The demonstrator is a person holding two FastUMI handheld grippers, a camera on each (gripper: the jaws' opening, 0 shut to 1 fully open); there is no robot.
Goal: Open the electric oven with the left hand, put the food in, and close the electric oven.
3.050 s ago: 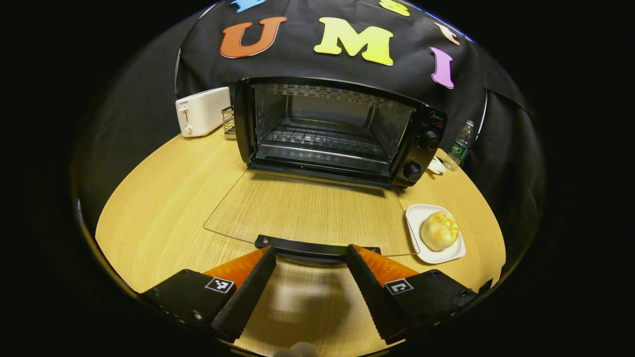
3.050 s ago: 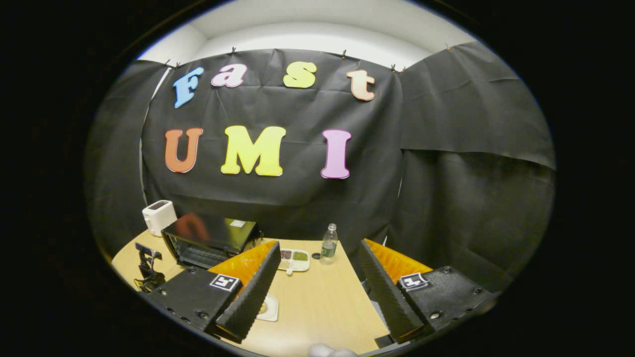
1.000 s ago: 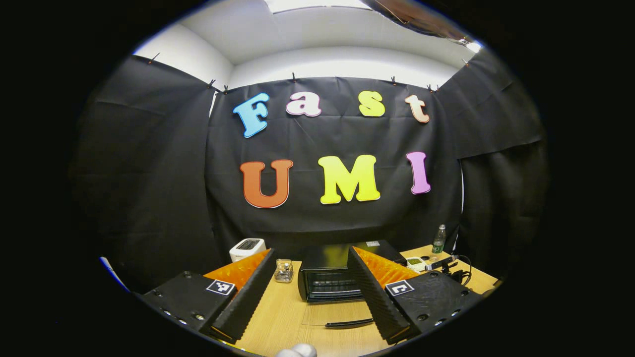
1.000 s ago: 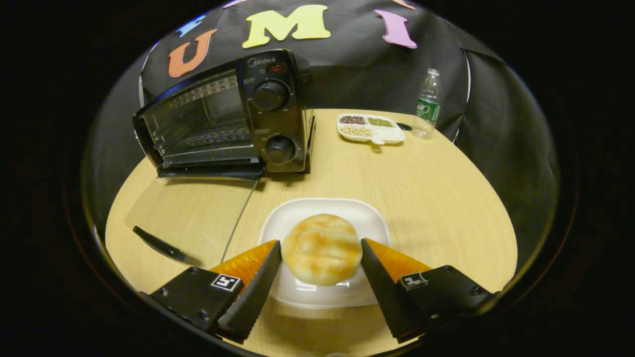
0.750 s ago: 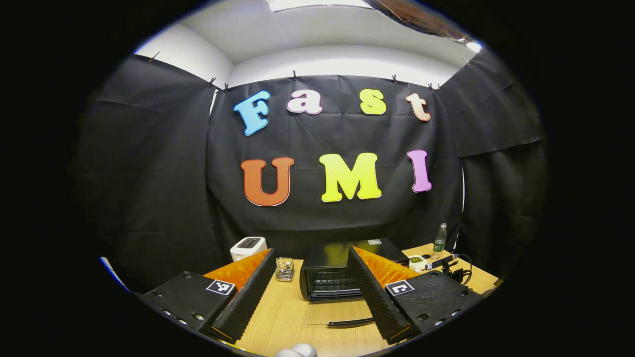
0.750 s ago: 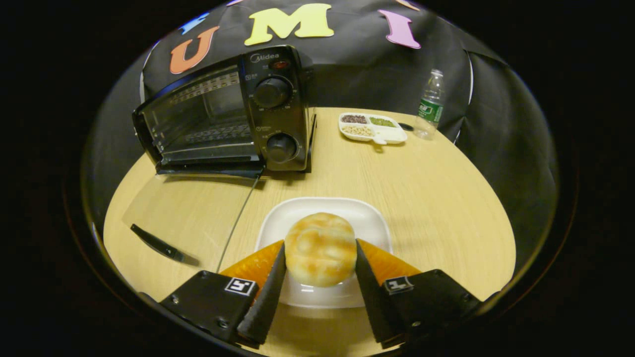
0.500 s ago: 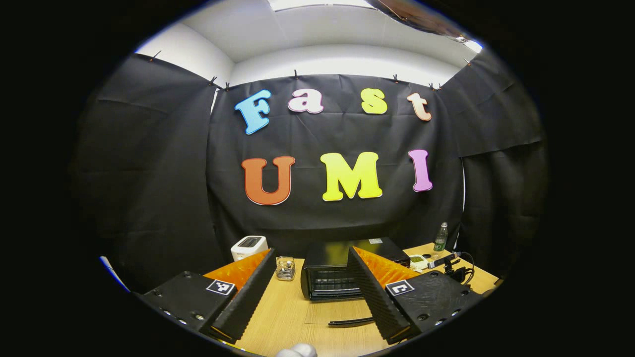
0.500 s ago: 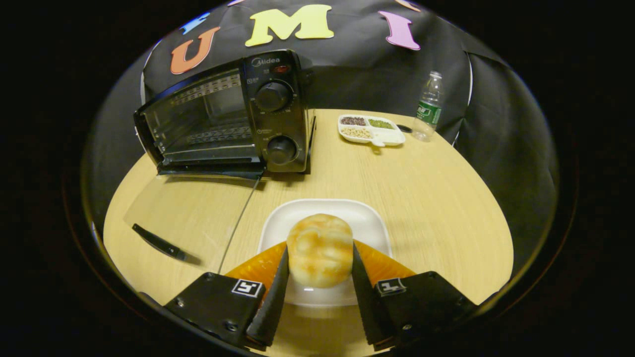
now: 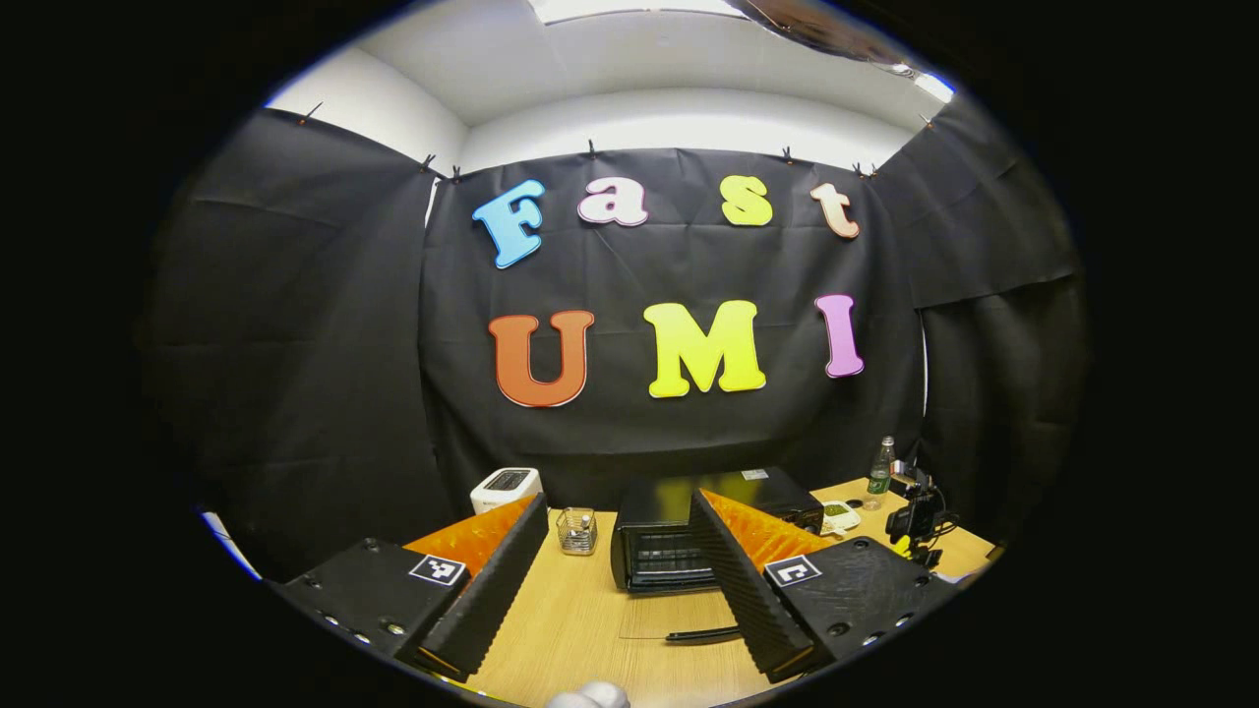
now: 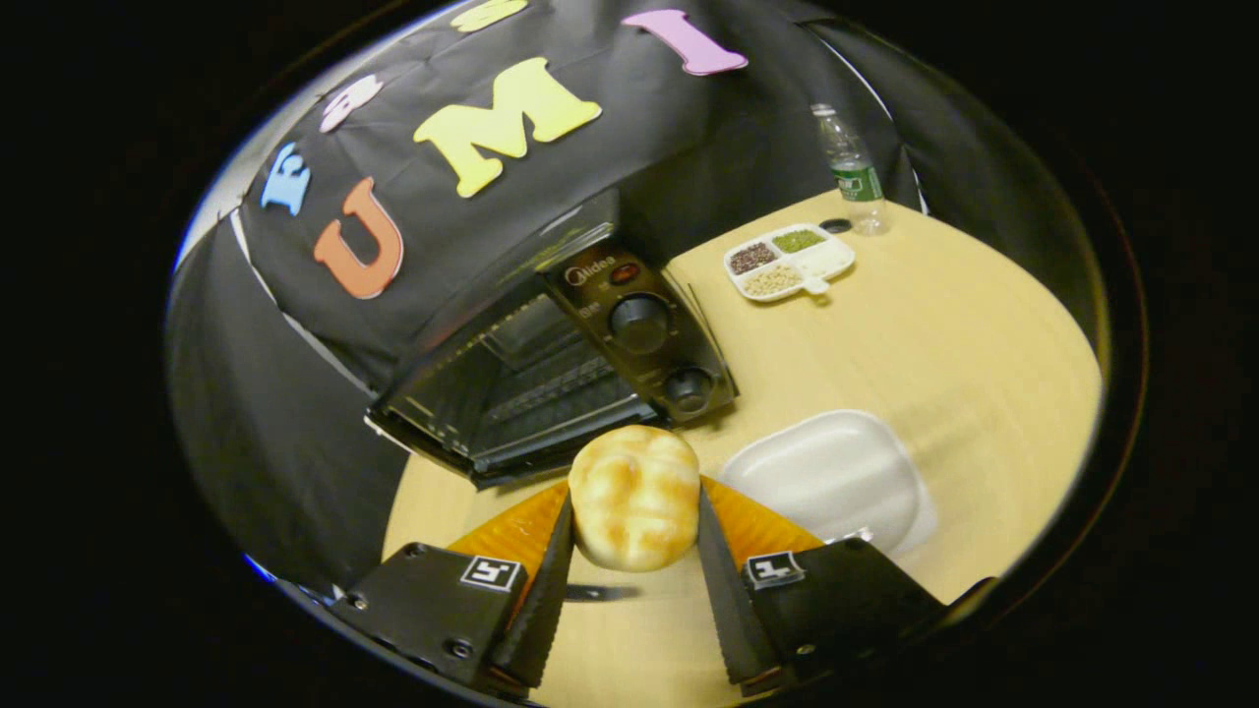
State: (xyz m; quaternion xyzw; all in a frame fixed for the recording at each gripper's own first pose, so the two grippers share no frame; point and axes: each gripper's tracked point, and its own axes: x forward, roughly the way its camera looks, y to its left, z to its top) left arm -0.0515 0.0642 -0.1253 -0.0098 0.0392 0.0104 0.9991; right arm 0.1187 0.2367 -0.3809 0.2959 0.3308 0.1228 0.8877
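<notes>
Right gripper [image 10: 629, 551] clamps the round bun [image 10: 634, 497]; left gripper [image 9: 615, 580] gapes, facing the open-doored oven [image 9: 679, 541].

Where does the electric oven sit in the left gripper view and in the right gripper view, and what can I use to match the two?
Left gripper view: the electric oven is small, low and centre, partly behind this gripper's right finger, its door folded down toward the camera.
Right gripper view: the electric oven is large, tilted, left of centre, just beyond the bun.
Shared landmark: the water bottle, to the oven's right in both.

Golden bun [image 10: 634, 497] aloft before open oven [image 10: 551, 364].
</notes>
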